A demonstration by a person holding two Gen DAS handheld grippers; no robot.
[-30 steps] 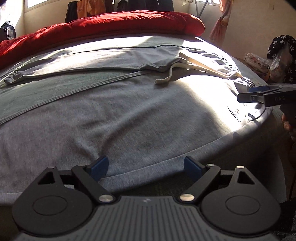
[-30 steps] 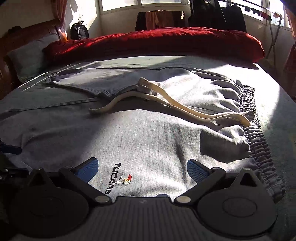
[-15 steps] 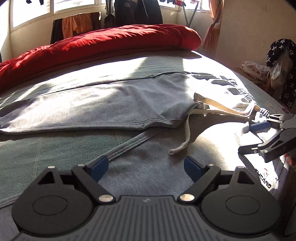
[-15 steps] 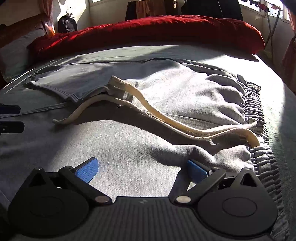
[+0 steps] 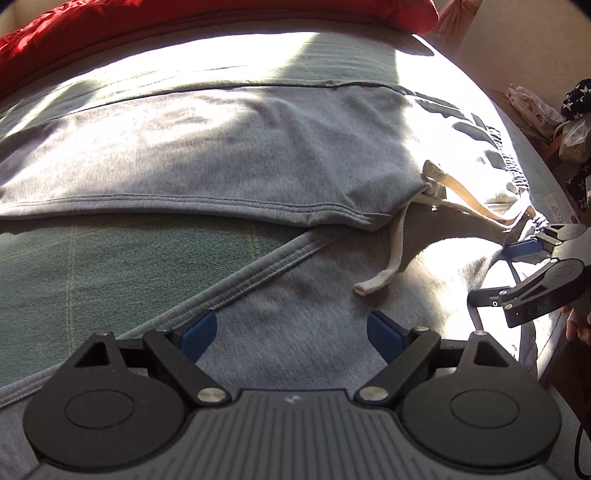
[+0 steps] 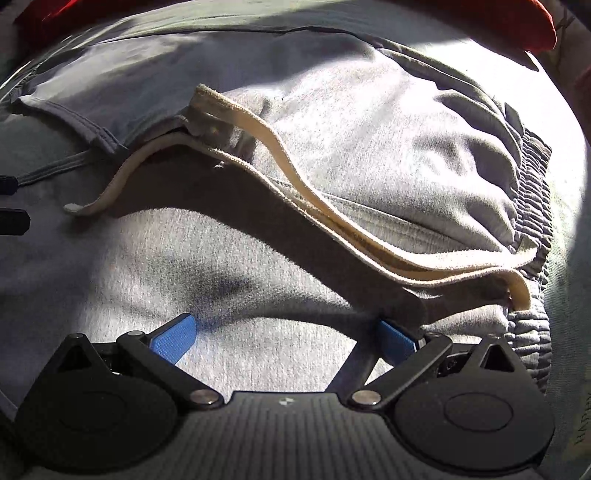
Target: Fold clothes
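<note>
**Desk:** What have you got on the left camera?

**Me:** My left gripper [image 5: 291, 332] is tipped down over the grey sweatpants [image 5: 229, 158], fingers spread wide, blue pads [image 5: 194, 334] just above the fabric, nothing between them. The sweatpants lie spread flat on the bed [image 5: 74, 266], one leg stretched across the upper part of the view, and a ribbed seam [image 5: 255, 275] runs diagonally up from my left pad. The cream drawstring [image 5: 388, 266] trails out of the waistband, its loose end lying on the grey cloth ahead of my right pad.

**Desk:** And the other side?

**Me:** In the left view I can see my right gripper [image 5: 495, 269] over at the bed's right edge, near the waistband, fingers apart. From its own camera, the right gripper [image 6: 284, 338] is also splayed open over the sweatpants [image 6: 369, 122], gripping nothing. The gathered elastic waistband [image 6: 532, 192] runs down the right side, and the drawstring [image 6: 325, 206] sweeps in a long doubled strand from the middle toward that band, with a shorter end curling off to the left.

**Desk:** Anything else in shot?

**Me:** A red duvet [image 5: 184, 22] bunched at the far end of the bed, strong sunlight across everything, and some bags and clothes [image 5: 554, 110] off the bed's right side.
</note>
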